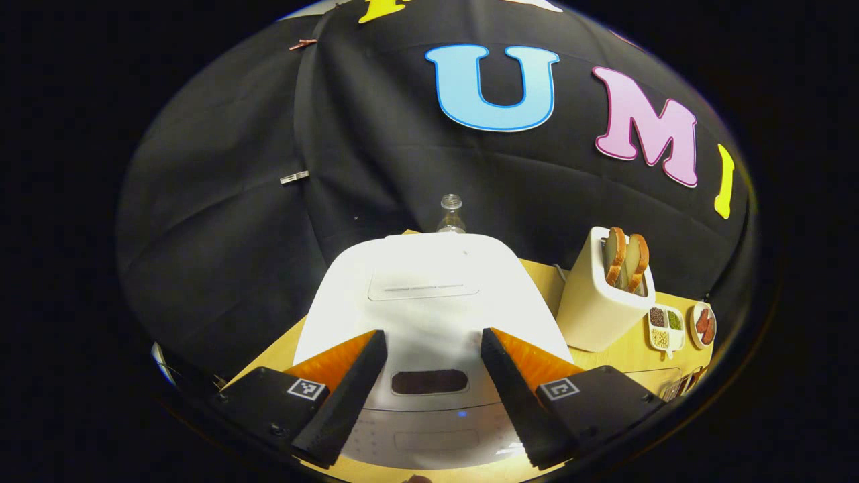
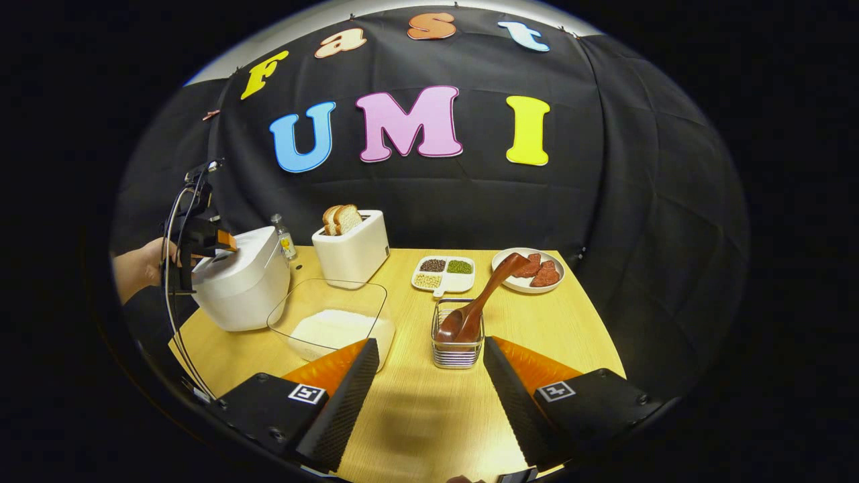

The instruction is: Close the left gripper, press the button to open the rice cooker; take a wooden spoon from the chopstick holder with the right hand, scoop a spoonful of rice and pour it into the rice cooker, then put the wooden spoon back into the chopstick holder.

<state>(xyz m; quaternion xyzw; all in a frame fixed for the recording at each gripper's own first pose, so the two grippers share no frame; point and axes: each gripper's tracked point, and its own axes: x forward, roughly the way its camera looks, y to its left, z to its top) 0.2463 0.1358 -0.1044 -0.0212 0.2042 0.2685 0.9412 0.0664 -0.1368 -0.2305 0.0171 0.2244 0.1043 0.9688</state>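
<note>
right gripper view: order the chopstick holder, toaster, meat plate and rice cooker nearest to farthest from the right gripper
1. chopstick holder, just ahead, slightly right of centre.
2. meat plate, farther back on the right.
3. toaster and rice cooker, left side: too close to call.
Judged from the right gripper.

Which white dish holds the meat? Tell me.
The round plate at the table's far right holds the meat; the divided dish beside it holds beans and grains.

You get bright overhead light on the table [image 2: 429, 416], while the cloth wall behind stays dim. The white rice cooker [image 1: 429, 302] lid nearly blows out in your left gripper view. Fisheye bending curves everything near the edges; the centres stay sharp.
</note>
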